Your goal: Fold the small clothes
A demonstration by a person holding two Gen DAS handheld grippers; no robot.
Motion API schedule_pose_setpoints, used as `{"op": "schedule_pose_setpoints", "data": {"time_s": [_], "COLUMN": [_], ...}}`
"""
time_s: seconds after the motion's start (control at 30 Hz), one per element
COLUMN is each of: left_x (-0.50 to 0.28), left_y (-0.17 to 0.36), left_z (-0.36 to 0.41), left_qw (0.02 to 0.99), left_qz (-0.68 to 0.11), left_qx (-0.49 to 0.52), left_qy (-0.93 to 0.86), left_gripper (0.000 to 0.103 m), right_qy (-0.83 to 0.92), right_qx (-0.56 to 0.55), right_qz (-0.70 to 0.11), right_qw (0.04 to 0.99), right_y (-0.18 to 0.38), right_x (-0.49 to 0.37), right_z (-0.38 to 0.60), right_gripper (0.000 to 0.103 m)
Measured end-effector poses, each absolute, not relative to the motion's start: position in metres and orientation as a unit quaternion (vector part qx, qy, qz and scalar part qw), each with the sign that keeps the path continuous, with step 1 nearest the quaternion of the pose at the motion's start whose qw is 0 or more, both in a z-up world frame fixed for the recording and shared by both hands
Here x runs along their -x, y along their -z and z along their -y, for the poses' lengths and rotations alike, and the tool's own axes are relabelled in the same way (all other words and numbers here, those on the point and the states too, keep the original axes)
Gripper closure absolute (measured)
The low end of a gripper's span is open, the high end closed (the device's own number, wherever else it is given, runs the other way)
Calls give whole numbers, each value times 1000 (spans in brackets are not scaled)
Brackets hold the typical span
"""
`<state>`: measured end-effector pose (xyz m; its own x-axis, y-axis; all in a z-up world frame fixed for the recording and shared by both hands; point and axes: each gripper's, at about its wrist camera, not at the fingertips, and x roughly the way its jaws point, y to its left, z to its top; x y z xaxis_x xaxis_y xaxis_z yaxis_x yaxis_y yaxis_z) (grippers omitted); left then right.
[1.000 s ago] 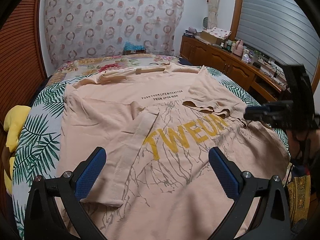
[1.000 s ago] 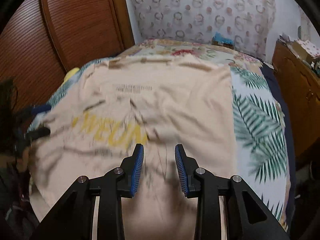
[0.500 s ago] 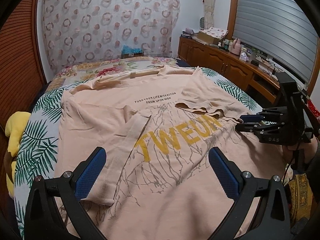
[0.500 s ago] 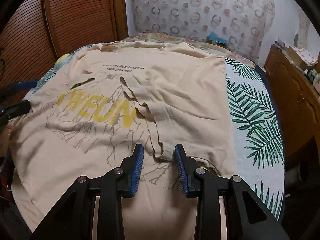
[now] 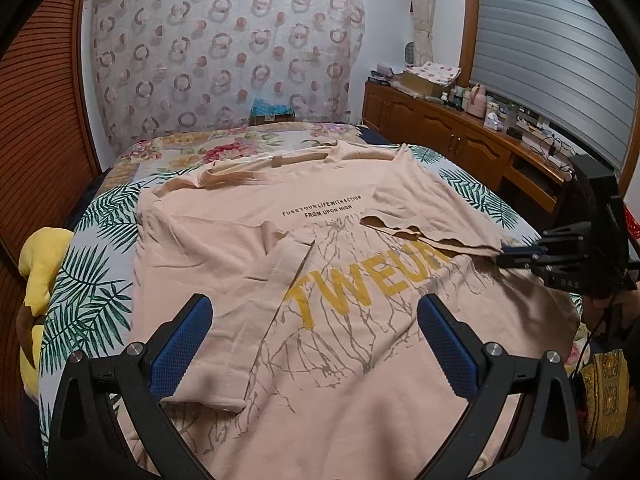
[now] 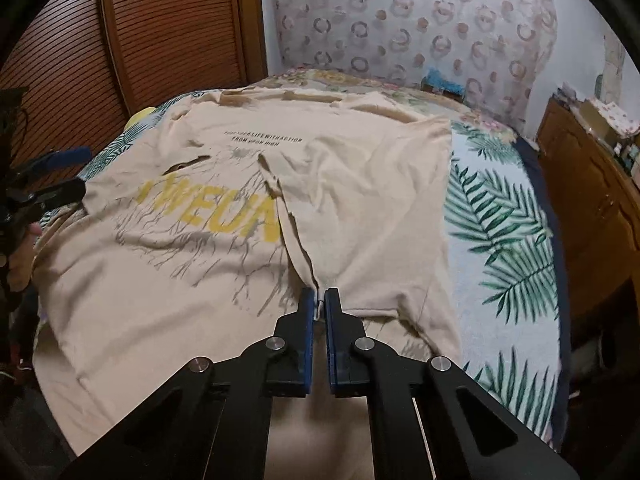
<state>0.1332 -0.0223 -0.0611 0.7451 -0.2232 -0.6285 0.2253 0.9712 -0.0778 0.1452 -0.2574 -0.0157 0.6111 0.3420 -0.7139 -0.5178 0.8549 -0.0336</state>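
Left wrist: leaf-print bed (image 5: 92, 280) bears shirt (image 5: 320, 340); left jaws apart, right jaws pinch its sleeve.

A peach T-shirt (image 5: 360, 360) lies spread face up, straight ahead of the left hand-held gripper (image 5: 316, 344), with yellow "TWEUN" lettering, a small black line of text and grey branching print. Its left sleeve (image 5: 240, 320) is folded inward across the chest between that gripper's wide-apart fingers. The right sleeve (image 6: 360, 200) is folded in too, its lower corner pinched between the right hand-held gripper (image 6: 319, 306) fingers.
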Motion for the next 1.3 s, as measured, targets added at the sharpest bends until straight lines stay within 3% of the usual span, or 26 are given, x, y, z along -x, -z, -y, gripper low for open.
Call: {"op": "schedule_pose_setpoints", "data": {"time_s": [0.23,0.27,0.37,0.4,1.0,1.17,1.3], "left_x": [-141,-143,-153,-156,-260,-290,-307], "left_y": [61,60,56,56,70,83,93], "left_z": [3,-2,-21,-25,-105,-112,-118], "left_qw": [936,937,939,940,919,904,897], "left_qz": [-337,-335,-334,-334,-391,-419,-435], "left_qx": [7,6,10,12,28,45,47], "left_qy": [105,99,79,76,44,70,66], "left_gripper": [1,1,1,1,1,25,37], "right_qy": [-250,-249,-248,-248,-206,-195,-185], "right_qx": [82,79,79,76,77,82,79], "right_qz": [-363,-358,-336,-329,-354,-366,-377], "right_qw": [894,896,905,908,909,906,904], "right_y": [11,8,-4,-9,-8,-3,0], "right_x": [-146,-146,-150,-152,-274,-302,-322], "right_z": [278,280,284,286,279,274,269], "right_gripper": [92,87,58,53,52,52,52]}}
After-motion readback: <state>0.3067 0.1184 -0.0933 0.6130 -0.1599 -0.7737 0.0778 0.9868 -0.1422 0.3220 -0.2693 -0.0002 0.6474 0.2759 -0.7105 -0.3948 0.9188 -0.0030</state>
